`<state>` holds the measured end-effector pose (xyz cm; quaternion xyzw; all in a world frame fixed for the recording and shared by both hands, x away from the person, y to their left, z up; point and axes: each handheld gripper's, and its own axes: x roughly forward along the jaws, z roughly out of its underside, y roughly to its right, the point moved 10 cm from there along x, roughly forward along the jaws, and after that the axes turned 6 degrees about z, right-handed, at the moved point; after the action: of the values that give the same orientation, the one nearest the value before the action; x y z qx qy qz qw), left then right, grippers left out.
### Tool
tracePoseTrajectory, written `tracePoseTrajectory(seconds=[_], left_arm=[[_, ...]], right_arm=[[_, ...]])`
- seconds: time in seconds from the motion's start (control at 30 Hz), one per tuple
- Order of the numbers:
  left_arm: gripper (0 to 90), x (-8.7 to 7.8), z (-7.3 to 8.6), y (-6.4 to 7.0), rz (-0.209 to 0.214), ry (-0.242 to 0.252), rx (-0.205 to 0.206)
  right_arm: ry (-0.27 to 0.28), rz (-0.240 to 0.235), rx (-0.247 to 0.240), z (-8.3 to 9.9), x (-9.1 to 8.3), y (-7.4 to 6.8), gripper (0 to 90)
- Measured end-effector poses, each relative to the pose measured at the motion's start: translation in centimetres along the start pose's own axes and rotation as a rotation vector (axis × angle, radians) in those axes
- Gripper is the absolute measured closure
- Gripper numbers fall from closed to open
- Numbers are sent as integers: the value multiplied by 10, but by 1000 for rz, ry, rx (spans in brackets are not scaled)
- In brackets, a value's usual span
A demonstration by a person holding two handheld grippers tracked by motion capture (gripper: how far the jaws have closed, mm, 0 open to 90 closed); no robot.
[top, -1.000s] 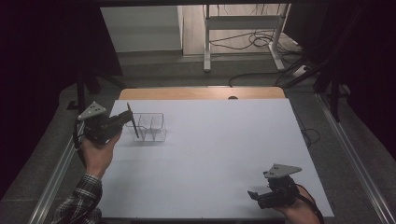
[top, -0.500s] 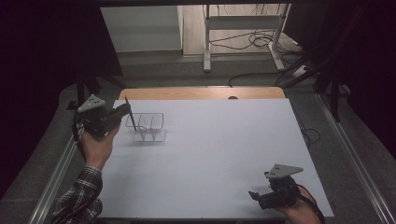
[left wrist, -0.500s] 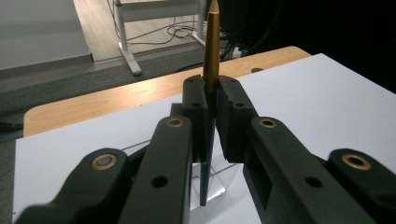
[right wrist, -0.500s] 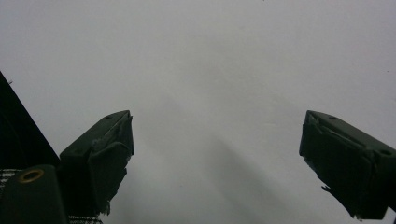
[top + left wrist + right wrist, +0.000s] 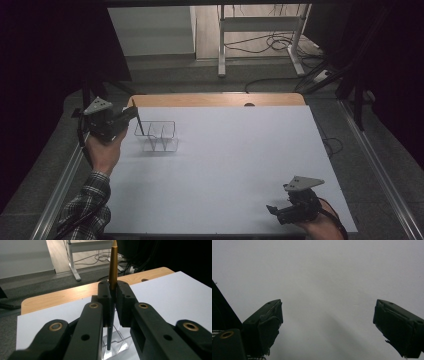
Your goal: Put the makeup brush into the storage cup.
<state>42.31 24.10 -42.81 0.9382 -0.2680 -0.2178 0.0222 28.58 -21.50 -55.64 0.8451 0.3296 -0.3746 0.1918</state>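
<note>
From where I stand, the left gripper [image 5: 113,302] clamps over the middle of the pen [image 5: 112,270], so that stretch is hidden, and the pen's gold tip is clipped by the top edge of the left gripper view. The clear rack [image 5: 157,136] is so see-through from above that I can't tell its compartments or whether the pen's lower end touches it. In the right gripper view, both pads [image 5: 268,325] run off the bottom edge.
</note>
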Motion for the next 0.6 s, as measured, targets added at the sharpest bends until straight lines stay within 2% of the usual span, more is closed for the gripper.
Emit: tracePoseTrajectory(seconds=[0.6], left_arm=[[831, 17, -1, -17, -29, -7, -15]], right_arm=[[3, 17, 12, 1, 1, 4, 78]])
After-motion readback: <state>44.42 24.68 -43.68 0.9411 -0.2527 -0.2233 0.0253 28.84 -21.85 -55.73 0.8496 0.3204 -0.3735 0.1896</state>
